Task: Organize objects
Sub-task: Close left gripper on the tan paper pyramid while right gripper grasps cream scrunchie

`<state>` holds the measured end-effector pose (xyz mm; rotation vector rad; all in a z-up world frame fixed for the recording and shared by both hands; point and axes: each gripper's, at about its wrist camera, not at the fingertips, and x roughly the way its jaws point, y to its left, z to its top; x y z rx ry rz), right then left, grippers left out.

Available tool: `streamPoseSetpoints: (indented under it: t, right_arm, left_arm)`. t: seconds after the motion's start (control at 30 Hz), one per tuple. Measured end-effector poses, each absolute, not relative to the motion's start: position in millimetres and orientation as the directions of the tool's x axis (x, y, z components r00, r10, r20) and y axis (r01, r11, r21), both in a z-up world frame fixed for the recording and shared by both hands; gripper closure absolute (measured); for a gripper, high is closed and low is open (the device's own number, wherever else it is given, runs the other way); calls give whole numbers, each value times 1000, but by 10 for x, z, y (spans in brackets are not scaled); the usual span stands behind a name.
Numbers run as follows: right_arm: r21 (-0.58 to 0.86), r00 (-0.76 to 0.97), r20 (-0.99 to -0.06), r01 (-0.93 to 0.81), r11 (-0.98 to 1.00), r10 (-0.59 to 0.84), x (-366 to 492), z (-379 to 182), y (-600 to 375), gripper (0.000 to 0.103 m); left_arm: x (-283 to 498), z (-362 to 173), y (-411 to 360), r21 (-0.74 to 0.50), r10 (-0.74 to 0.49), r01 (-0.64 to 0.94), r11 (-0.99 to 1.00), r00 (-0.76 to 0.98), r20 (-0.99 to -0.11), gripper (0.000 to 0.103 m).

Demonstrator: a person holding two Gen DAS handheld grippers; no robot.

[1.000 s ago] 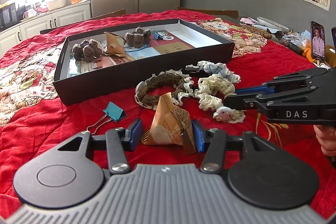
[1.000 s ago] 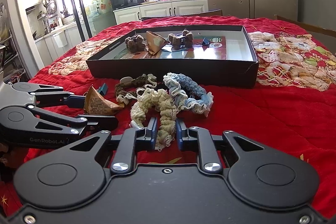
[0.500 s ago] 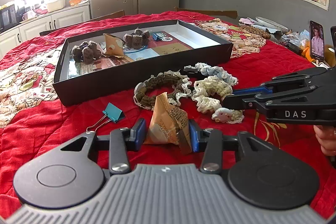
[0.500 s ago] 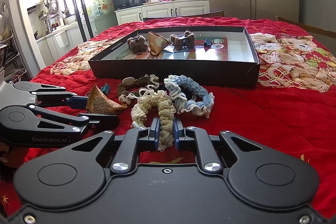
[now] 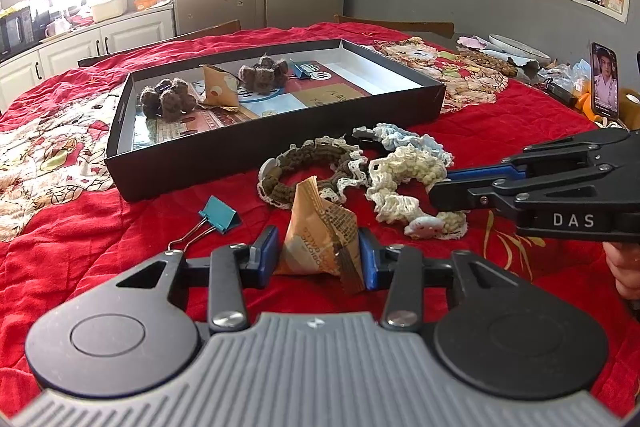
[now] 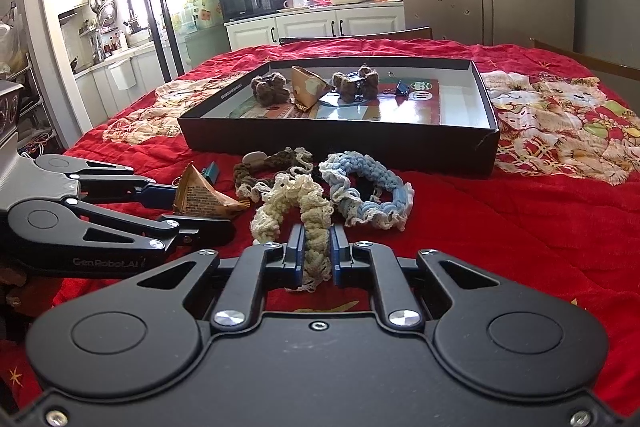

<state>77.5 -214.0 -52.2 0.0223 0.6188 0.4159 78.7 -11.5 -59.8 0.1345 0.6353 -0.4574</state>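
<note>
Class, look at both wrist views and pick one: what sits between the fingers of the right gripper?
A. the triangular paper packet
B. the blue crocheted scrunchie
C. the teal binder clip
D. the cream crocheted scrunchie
D: in the right wrist view the right gripper is shut on the cream crocheted scrunchie, while the triangular paper packet sits in the left gripper and the teal binder clip lies free on the red cloth.
</note>
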Motion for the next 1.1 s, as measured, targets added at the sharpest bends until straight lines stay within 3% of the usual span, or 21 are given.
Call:
streamPoseSetpoints:
  t: [1.1]
  right_arm:
    - [83,762,-498,-433,897,414,608,-245,-2048,91]
  left_arm:
    - [689,-394,-32,-19,-376,443,896,736,-562,58]
